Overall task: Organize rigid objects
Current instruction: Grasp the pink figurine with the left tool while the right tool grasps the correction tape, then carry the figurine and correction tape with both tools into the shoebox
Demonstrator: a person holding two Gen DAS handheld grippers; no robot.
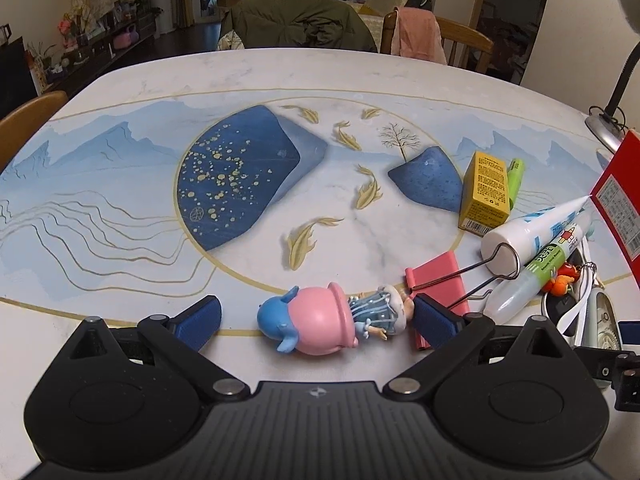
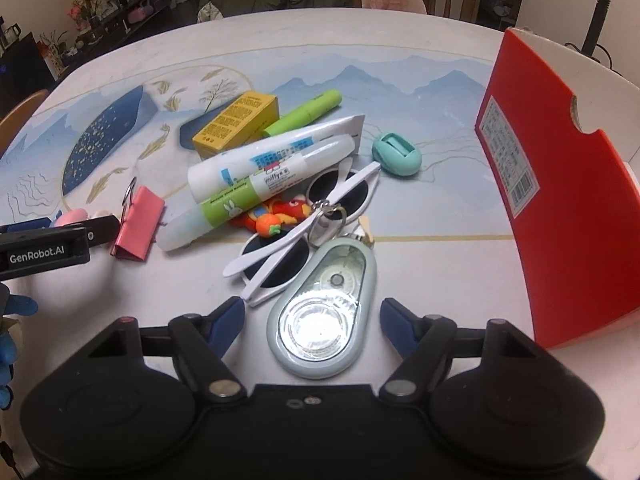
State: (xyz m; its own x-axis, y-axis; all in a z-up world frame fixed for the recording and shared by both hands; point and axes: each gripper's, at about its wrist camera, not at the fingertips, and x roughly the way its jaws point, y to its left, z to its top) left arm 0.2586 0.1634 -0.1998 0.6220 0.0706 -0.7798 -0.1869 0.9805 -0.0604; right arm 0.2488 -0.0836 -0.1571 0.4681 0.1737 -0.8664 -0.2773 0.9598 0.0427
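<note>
Between the blue pads of my left gripper (image 1: 316,320) lies a toy figure (image 1: 320,320) with a pink hat and a blue fish-like top, on its side on the table (image 1: 360,80); the jaws stand wide, the left pad well clear of it, the right pad at the figure's feet, where I cannot tell whether it touches. Just beside that pad lies a pink binder clip (image 1: 438,280), its wire handles resting against a white tube (image 1: 532,232). My right gripper (image 2: 312,320) is also open, with a pale green tape dispenser (image 2: 324,308) flat on the table between the pads and neither pad touching it. White sunglasses (image 2: 304,232) lie against its upper end, over a key ring. Behind them sit a glue stick (image 2: 256,196), a yellow box (image 2: 236,124), a green marker (image 2: 308,112) and a teal egg-shaped item (image 2: 396,154). A red box (image 2: 560,184) stands upright at the right.
</note>
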